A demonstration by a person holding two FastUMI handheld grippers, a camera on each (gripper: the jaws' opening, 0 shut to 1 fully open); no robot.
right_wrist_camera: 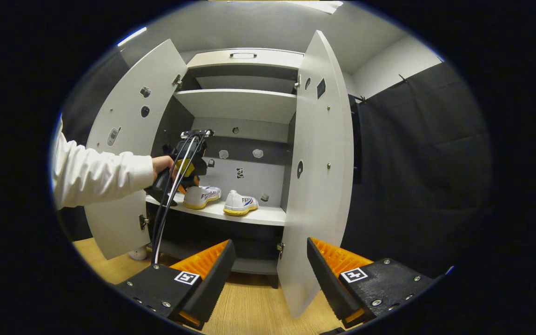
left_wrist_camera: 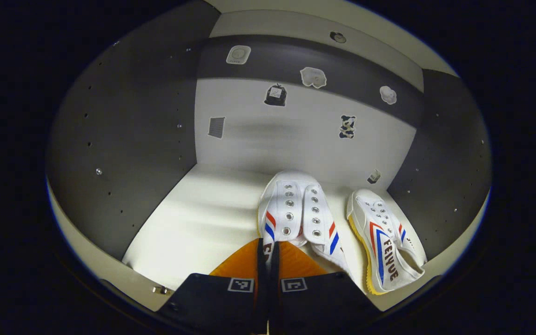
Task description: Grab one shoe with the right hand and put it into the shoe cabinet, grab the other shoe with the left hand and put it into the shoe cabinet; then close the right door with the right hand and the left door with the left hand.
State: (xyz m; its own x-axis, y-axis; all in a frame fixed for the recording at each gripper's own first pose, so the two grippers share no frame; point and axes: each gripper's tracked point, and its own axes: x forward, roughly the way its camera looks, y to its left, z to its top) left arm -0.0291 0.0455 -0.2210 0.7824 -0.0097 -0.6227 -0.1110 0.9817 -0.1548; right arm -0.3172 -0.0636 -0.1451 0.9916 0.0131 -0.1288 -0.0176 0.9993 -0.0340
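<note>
in the right gripper view, a white sleeve (right_wrist_camera: 103, 174) reaches in from the left, its hand (right_wrist_camera: 162, 164) holding the left gripper (right_wrist_camera: 189, 179) at the near shoe (right_wrist_camera: 201, 196) on the cabinet shelf (right_wrist_camera: 268, 215). the second shoe (right_wrist_camera: 240, 203) sits just beside it. both doors, left door (right_wrist_camera: 123, 139) and right door (right_wrist_camera: 317, 177), stand open. the right gripper (right_wrist_camera: 268, 265) hangs in front with its fingers spread wide, empty. in the left gripper view, that gripper's fingers (left_wrist_camera: 244, 265) are pinched together on the heel edge of the near shoe.

- My left gripper (left_wrist_camera: 267, 260), fingers pressed together, pinches the heel edge of a white shoe (left_wrist_camera: 298, 216) on the cabinet shelf (left_wrist_camera: 203, 223).
- Just right of my claw, a second shoe (left_wrist_camera: 384, 242) lies alongside, toe pointing away.
- Ahead of my fingers, stickers (left_wrist_camera: 313, 77) dot the back wall (left_wrist_camera: 268, 135).
</note>
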